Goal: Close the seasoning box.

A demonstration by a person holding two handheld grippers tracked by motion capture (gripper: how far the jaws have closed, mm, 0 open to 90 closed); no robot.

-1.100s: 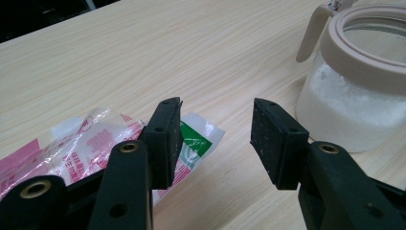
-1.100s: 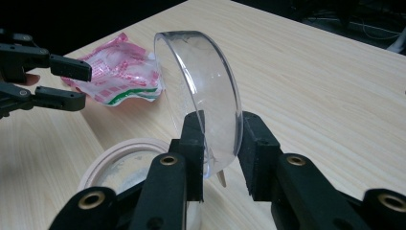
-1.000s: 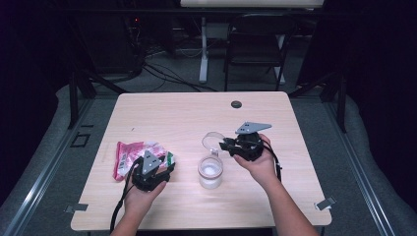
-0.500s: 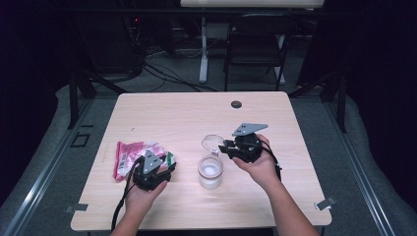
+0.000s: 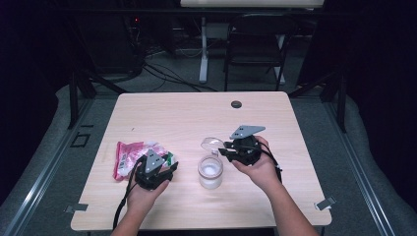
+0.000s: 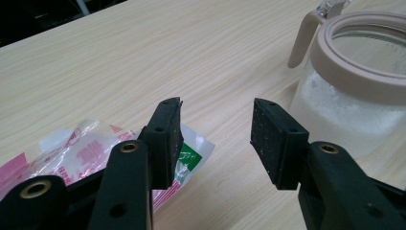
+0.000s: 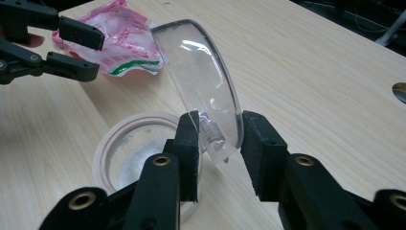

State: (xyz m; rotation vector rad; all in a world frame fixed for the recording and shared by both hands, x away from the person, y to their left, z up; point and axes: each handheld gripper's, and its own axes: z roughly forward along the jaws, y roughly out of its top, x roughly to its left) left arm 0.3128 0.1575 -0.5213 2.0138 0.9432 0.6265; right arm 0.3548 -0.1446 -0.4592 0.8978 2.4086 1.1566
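Jar: a clear jar (image 5: 210,172) with a beige rim is seen standing upright on the desk (image 5: 187,113), between the two hands; white powder is held in its lower part.
Lid: the clear domed lid (image 7: 201,81) is raised open and tilted up behind the jar mouth, its hinge tab placed between the right jaws.
Right hand-held gripper: the right hand-held gripper (image 7: 218,143) is seen with its jaws set on either side of the lid's tab; whether both pads press on it cannot be told.
Left hand-held gripper: the left hand-held gripper (image 6: 218,136) is seen with its jaws parted and nothing between them, just beside the jar.
Packet: a pink, white and green plastic packet (image 5: 130,155) is seen lying flat on the desk, partly under the left hand-held gripper.
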